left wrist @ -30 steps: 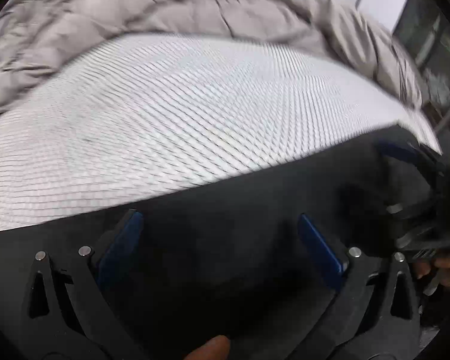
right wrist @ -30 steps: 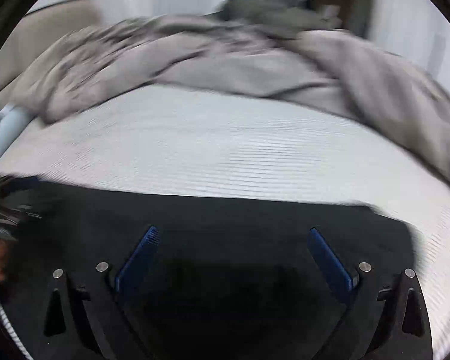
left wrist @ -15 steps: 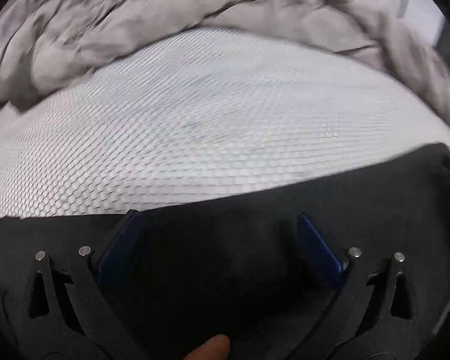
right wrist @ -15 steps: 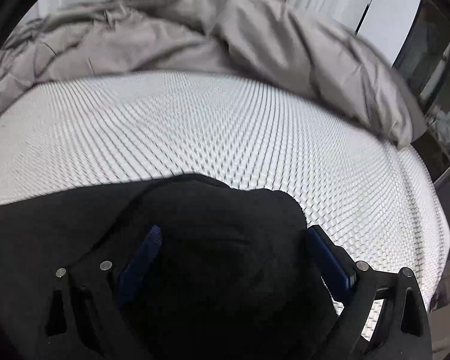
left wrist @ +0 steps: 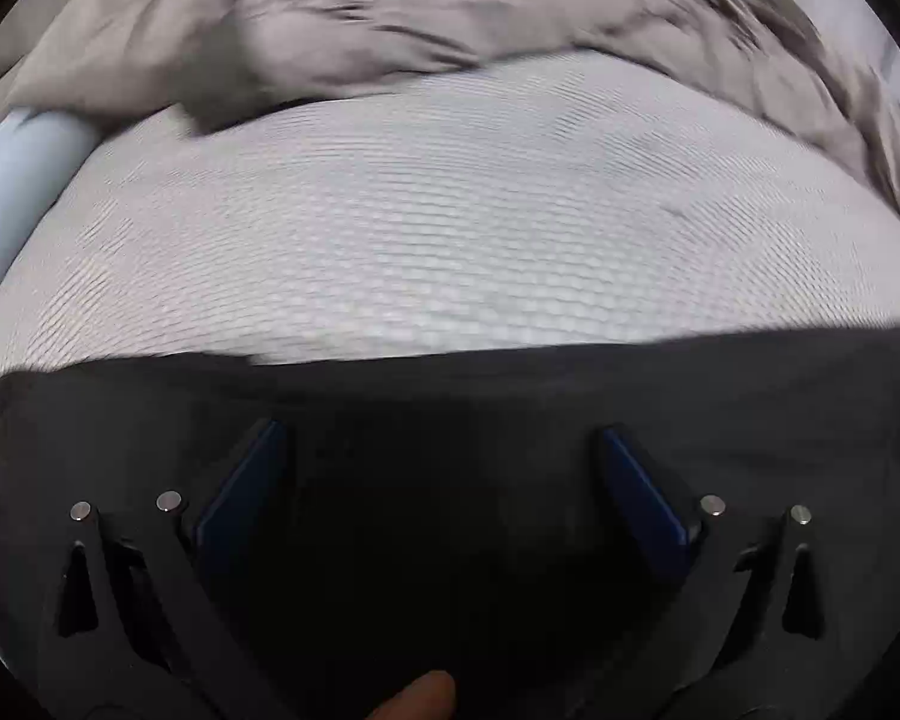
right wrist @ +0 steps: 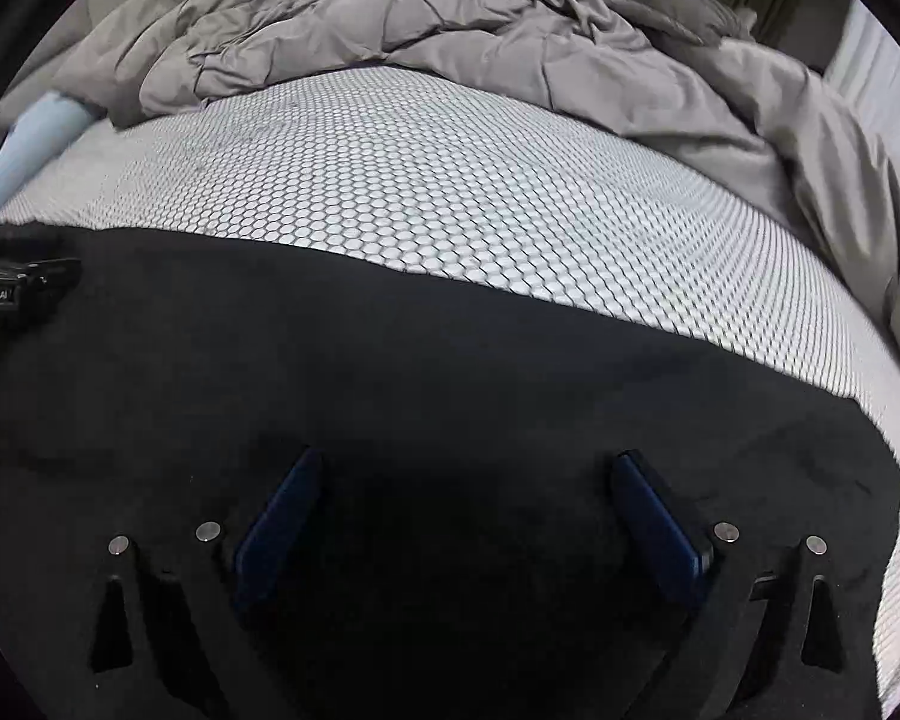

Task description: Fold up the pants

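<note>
Black pants (left wrist: 450, 396) lie spread flat on a white honeycomb-patterned mattress (left wrist: 426, 240). They fill the lower half of both wrist views (right wrist: 390, 372). My left gripper (left wrist: 441, 438) is open just above the pants, blue pads wide apart, nothing between them. My right gripper (right wrist: 465, 468) is open too, over the pants near their right end. The left gripper's body (right wrist: 12, 294) shows at the left edge of the right wrist view, at the pants' left end.
A rumpled grey duvet (right wrist: 450, 42) is heaped along the far side of the mattress (right wrist: 450, 192) and down its right side. A pale blue pillow (right wrist: 30, 138) lies at the far left, also in the left wrist view (left wrist: 12, 192).
Both grippers swung across the bed while staying open. The bunched pants that rose between the right fingers half a second ago now lie flat and spread out.
</note>
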Motion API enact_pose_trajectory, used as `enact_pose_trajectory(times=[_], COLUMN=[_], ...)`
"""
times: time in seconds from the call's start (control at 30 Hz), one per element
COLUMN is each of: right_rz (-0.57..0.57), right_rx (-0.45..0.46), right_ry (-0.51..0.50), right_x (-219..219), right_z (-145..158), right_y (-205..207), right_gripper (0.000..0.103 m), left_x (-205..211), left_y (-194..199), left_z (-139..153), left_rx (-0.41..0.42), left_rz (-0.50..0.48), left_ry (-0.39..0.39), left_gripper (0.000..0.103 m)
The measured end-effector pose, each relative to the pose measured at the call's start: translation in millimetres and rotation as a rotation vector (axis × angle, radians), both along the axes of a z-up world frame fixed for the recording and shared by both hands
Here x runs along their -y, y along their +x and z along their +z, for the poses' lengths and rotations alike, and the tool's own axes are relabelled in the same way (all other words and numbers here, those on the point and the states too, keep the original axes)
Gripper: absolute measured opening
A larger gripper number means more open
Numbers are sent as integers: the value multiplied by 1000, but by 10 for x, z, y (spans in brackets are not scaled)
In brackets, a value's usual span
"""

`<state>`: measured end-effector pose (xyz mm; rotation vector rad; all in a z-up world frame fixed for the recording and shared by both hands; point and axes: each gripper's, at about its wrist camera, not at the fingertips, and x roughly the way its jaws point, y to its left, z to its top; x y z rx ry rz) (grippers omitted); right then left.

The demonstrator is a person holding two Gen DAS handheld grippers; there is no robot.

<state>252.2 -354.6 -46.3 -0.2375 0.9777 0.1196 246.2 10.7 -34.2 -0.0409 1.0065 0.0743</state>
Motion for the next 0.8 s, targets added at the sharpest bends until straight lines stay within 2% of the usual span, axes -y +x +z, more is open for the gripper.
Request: enact_pose_trajectory(times=[0.03, 0.07, 0.13, 0.23, 0.3, 0.4, 0.47, 0.53, 0.57, 0.63, 0.7, 0.8], right_rz=[-7, -9, -7, -7, -13, -11, -9, -7, -7, -6, -6, -5], right_rx=[-5, -10, -7, -1, -1, 3, 4, 1, -1, -2, -2, -3], right_ry=[13, 20, 5, -2, 4, -1, -1, 4, 7, 6, 1, 15], right_x=[24, 83, 9, 66, 85, 124, 124, 141, 147, 149, 140, 162], right_z=[-4, 4, 27, 22, 16, 13, 11, 14, 12, 16, 16, 19], right_y=[7, 65, 39, 87, 75, 99, 87, 92, 96, 91, 89, 96], right_gripper=[101, 101, 101, 102, 101, 101, 101, 101, 101, 102, 102, 102], left_x=[-80, -125, -130, -216, -385, -822, -1152, -1538, -1644, -1820, -1886, -1851], left_y=[-21, 8, -17, -233, -356, -412, -390, -309, -335, -422, -497, -702], left_z=[4, -2, 69, 390, 492, 432, 301, 107, 78, 86, 134, 332], left_rx=[7, 6, 19, 132, 167, 131, 71, -1, 3, 33, 50, 78], left_rz=[44, 49, 1, -48, -9, 106, 184, 284, 300, 319, 323, 289], left_ry=[32, 42, 40, 61, 76, 53, 31, 25, 12, -10, 3, -13], left_gripper=[103, 103, 102, 102, 102, 102, 92, 70, 65, 43, 37, 37])
